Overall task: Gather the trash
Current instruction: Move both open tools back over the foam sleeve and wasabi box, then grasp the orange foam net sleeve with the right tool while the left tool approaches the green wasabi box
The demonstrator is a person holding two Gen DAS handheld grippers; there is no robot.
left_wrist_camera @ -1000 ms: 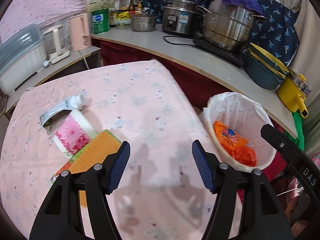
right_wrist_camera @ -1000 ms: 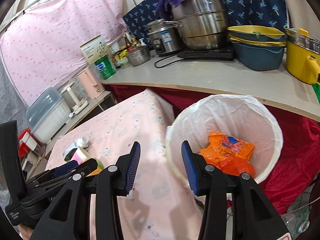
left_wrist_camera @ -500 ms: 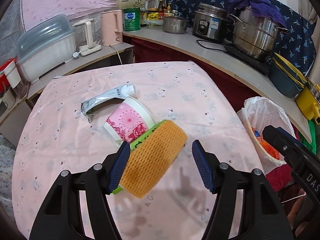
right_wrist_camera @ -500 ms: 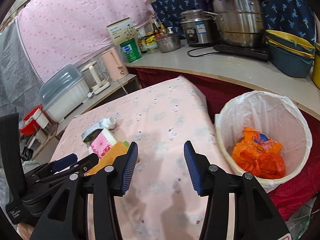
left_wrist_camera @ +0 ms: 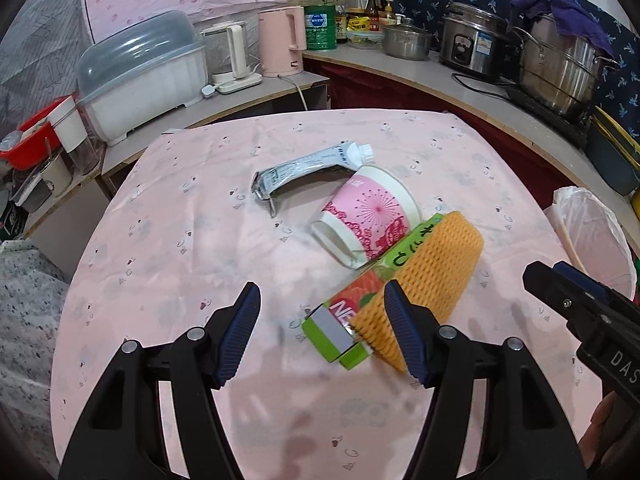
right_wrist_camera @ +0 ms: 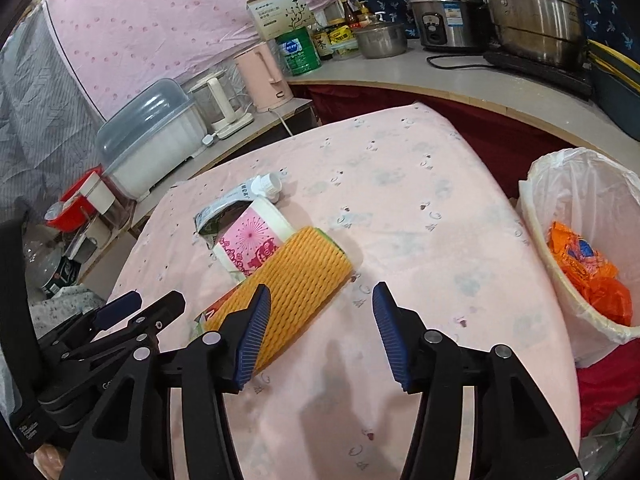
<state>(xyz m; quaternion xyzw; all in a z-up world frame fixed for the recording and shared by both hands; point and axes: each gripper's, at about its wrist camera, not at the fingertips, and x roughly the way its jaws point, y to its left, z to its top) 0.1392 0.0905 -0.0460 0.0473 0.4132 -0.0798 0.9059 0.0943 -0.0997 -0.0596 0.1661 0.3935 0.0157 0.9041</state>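
On the pink tablecloth (left_wrist_camera: 168, 248) lies a pile of trash: an orange foam net sleeve (left_wrist_camera: 432, 280) over a green carton (left_wrist_camera: 344, 320), a pink-and-white paper cup (left_wrist_camera: 368, 220) on its side, and a squeezed grey tube (left_wrist_camera: 304, 168). My left gripper (left_wrist_camera: 320, 328) is open and empty just left of the carton's near end. My right gripper (right_wrist_camera: 320, 332) is open and empty, its left finger beside the sleeve (right_wrist_camera: 296, 284). The cup (right_wrist_camera: 252, 240) and tube (right_wrist_camera: 236, 204) show behind it. The lined bin (right_wrist_camera: 588, 248) holds orange wrappers (right_wrist_camera: 584, 268).
The bin (left_wrist_camera: 592, 236) stands off the table's right edge. A curved counter behind carries a steel pot (left_wrist_camera: 560, 68), rice cooker (left_wrist_camera: 476, 44), pink kettle (left_wrist_camera: 280, 44) and a plastic dish box (left_wrist_camera: 140, 80). Clutter fills the shelf at left (left_wrist_camera: 36, 160).
Both grippers have swung left from the bin toward the trash pile. The pile now sits closer and more to the right in the left view. Both stay open.
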